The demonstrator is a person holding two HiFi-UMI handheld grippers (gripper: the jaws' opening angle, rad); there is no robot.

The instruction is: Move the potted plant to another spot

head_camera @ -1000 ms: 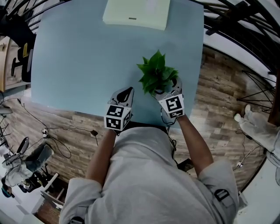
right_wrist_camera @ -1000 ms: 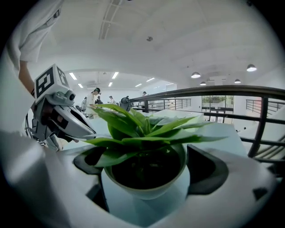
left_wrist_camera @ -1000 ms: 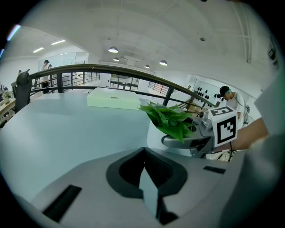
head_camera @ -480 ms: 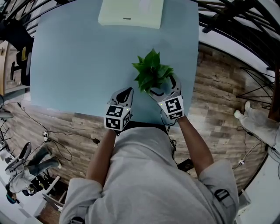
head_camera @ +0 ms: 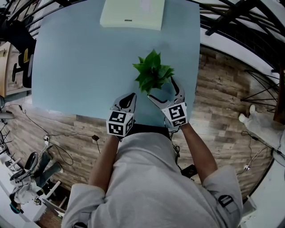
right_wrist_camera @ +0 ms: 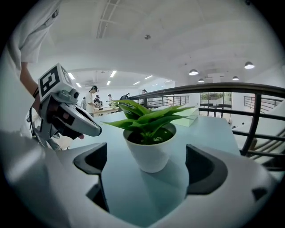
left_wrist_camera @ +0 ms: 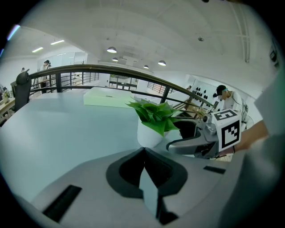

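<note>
Between the spread jaws of the right gripper point(head_camera: 161, 89) stands the potted plant point(right_wrist_camera: 150, 153), not touched, on the blue surface point(head_camera: 80, 58). Beyond it lies a pale box point(head_camera: 132, 13). Beside it, the left gripper point(head_camera: 129, 99) is pressed together, empty.

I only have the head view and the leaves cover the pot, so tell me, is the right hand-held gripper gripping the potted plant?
Observer: No. The right gripper view shows the right hand-held gripper with jaws apart, a gap to the white pot on each side.
Operator: Is the pot set down?
Observer: Yes, upright on the blue table.
Operator: And the left?
Observer: The left hand-held gripper is shut, empty.
</note>
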